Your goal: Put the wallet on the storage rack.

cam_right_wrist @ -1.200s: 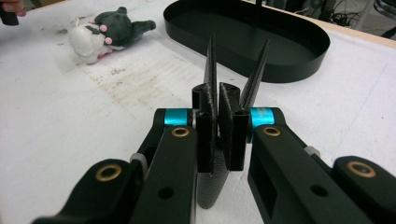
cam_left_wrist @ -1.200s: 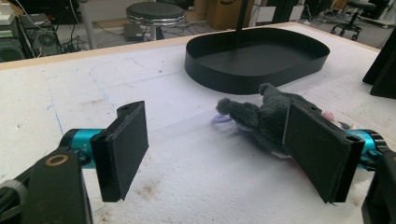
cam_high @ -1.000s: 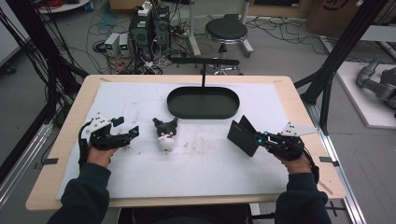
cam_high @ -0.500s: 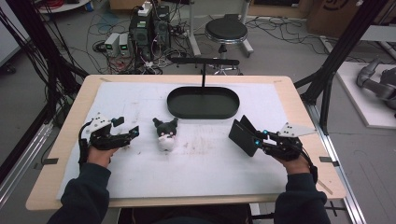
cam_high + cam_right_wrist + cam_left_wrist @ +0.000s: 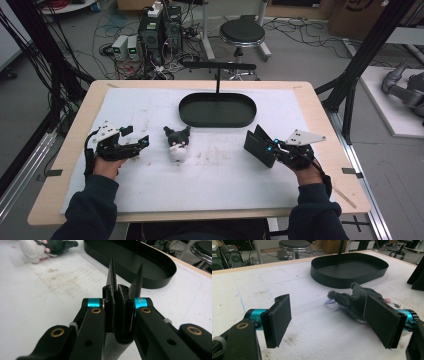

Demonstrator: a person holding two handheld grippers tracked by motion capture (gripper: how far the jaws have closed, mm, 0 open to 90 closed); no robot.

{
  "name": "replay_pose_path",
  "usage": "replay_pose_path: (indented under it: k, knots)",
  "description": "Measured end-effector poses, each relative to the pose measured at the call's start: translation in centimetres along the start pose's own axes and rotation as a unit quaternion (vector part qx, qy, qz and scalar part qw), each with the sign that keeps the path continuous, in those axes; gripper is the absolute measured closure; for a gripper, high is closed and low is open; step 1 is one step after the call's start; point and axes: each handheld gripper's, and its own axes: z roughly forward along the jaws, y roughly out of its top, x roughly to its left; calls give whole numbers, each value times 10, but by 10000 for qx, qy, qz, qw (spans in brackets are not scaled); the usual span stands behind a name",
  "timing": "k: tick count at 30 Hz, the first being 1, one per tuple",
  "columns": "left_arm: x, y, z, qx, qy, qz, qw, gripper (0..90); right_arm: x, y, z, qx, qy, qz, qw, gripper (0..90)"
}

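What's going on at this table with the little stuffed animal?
A person sits at the table with a hand-held gripper in each hand. The left hand-held gripper rests open beside a small black and white plush toy, not touching it. The right hand-held gripper, farther off, has just closed its jaws on nothing. Behind the toy stands an empty black oval tray.

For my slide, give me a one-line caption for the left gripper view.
Open left gripper faces a grey plush toy lying before a black oval tray.
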Motion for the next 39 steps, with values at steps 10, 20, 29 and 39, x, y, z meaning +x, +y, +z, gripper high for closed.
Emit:
replay_pose_path:
  k: [10,20,29,39]
  knots:
    - [0,0,1,1,-3,-7,10000,222,1,-1,1,-42,563,-28,9984,855]
    - [0,0,0,5,0,-9,10000,222,3,0,0,-219,440,-50,9988,592]
    - [0,0,0,7,7,-6,10000,222,3,0,-3,-418,-266,-14,9988,276]
    - [0,0,1,23,-2,-5,10000,223,1,-16,21,244,-42,365,9990,276]
